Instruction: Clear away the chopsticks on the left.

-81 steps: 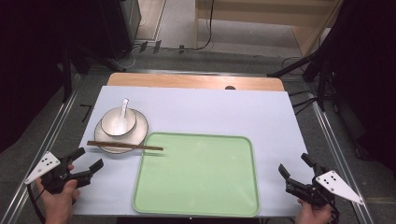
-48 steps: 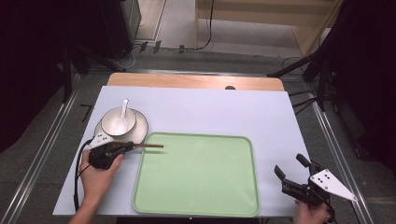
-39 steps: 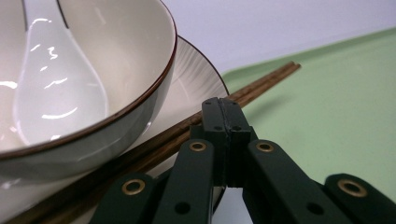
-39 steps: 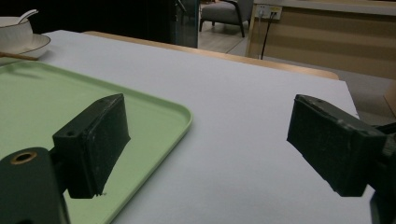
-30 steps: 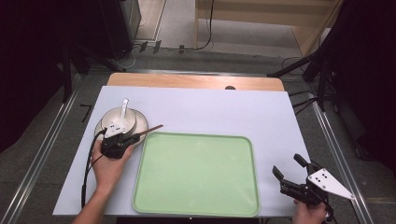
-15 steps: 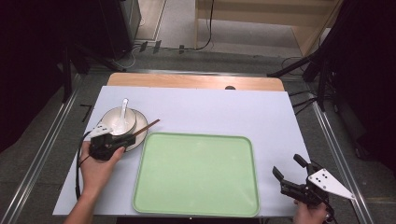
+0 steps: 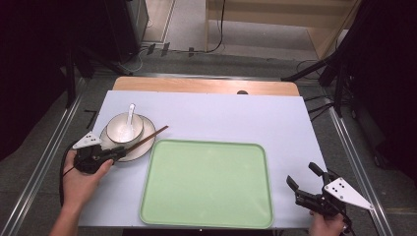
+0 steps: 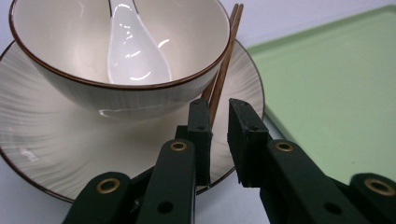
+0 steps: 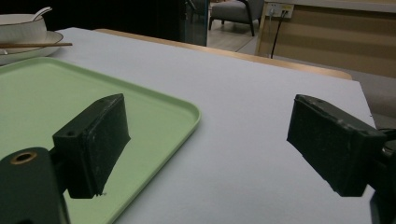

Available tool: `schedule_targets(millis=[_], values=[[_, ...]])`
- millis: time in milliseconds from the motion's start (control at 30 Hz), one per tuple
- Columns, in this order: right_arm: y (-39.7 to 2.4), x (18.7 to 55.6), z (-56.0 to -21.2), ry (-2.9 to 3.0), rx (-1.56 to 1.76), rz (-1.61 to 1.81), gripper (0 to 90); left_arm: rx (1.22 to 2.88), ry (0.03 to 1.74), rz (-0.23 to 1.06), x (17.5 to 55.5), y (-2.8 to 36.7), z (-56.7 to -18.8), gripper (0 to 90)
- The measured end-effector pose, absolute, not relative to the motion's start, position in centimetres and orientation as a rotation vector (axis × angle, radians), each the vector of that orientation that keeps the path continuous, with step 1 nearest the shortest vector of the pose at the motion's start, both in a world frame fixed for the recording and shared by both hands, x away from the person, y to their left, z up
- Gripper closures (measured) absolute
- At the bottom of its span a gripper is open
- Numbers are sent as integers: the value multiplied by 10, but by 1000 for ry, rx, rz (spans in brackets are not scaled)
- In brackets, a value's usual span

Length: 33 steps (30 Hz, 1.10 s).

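A cream bowl with a white spoon in it stands on a ribbed plate at the table's left. Brown chopsticks lie slanted across the plate's right side, next to the bowl. My left gripper is at the plate's near edge, its jaws nearly together around the chopsticks' near end. My right gripper hovers open at the table's near right corner, with nothing between its jaws.
A large light-green tray lies empty in the middle, just right of the plate, and its corner reaches under my right gripper's left jaw. The table has a pale blue top. Metal rails run along both sides.
My left gripper came in from the near left corner, closed on the chopsticks' left end and swung them from level to slanted. The right gripper barely moved.
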State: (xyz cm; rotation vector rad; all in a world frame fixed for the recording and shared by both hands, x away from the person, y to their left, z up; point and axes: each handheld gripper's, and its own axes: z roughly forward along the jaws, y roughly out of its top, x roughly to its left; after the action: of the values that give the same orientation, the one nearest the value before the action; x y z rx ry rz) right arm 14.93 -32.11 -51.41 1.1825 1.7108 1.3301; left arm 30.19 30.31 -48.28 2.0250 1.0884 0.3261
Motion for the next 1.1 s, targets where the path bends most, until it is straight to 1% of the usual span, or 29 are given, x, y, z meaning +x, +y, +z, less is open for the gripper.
schedule_targets(millis=[200, 500, 633, 733, 1067, 1100], values=[[-322, 149, -514, 1712, 1185, 1333, 129, 2053, 1084, 325, 302, 299, -485, 787], [-322, 149, -515, 1713, 1194, 1339, 130, 2051, 1095, 328, 303, 301, -486, 777], [-323, 150, -515, 1714, 1191, 1339, 130, 2126, 1094, 354, 303, 293, -491, 777], [-323, 149, -515, 1714, 1193, 1341, 130, 2142, 1091, 356, 304, 290, -493, 778], [-323, 150, -516, 1715, 1195, 1341, 130, 2143, 1065, 325, 305, 288, -494, 821], [-323, 150, -516, 1716, 1195, 1342, 130, 2143, 1059, 323, 305, 288, -494, 841]])
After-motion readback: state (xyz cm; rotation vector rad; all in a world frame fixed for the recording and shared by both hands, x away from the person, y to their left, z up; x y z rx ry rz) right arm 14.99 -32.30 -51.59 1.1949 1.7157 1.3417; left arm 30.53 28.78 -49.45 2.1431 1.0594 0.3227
